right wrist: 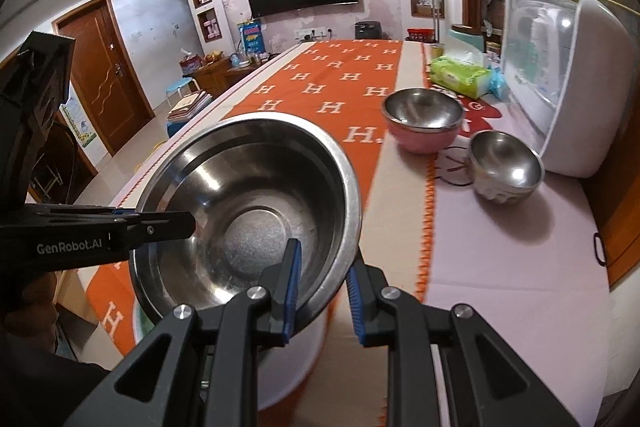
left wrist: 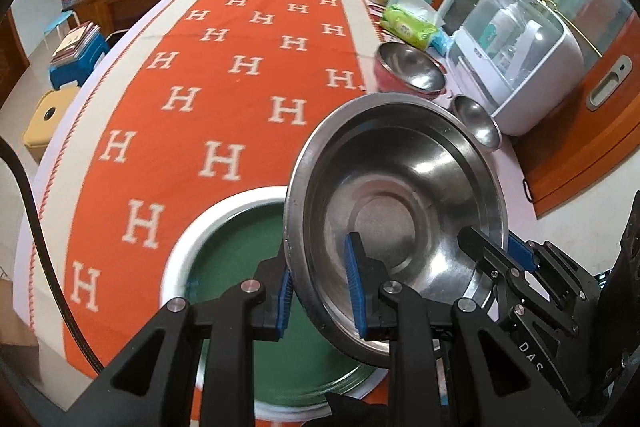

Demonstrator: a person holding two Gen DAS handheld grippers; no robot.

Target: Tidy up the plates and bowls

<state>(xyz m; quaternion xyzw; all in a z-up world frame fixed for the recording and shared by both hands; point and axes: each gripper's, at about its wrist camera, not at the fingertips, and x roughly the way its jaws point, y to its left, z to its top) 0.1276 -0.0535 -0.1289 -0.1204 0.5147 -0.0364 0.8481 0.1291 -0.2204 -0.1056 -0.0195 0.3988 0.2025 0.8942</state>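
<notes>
A large steel bowl [left wrist: 400, 203] is held tilted above a green plate with a white rim [left wrist: 240, 251]. My left gripper [left wrist: 320, 291] is shut on the bowl's left rim, one finger inside and one outside. My right gripper [right wrist: 322, 291] is shut on the opposite rim of the same steel bowl [right wrist: 248, 211]; it also shows in the left wrist view [left wrist: 500, 255]. The left gripper shows in the right wrist view [right wrist: 168, 223]. A pink bowl with steel lining [right wrist: 422, 119] and a small steel bowl [right wrist: 506, 167] stand on the table to the right.
The table carries an orange cloth with white H letters [left wrist: 224, 75]. A white dish cabinet with a clear lid [right wrist: 568, 75] stands at the right, with a green wipes pack [right wrist: 460, 75] behind the bowls. The table's right edge is near a wooden door.
</notes>
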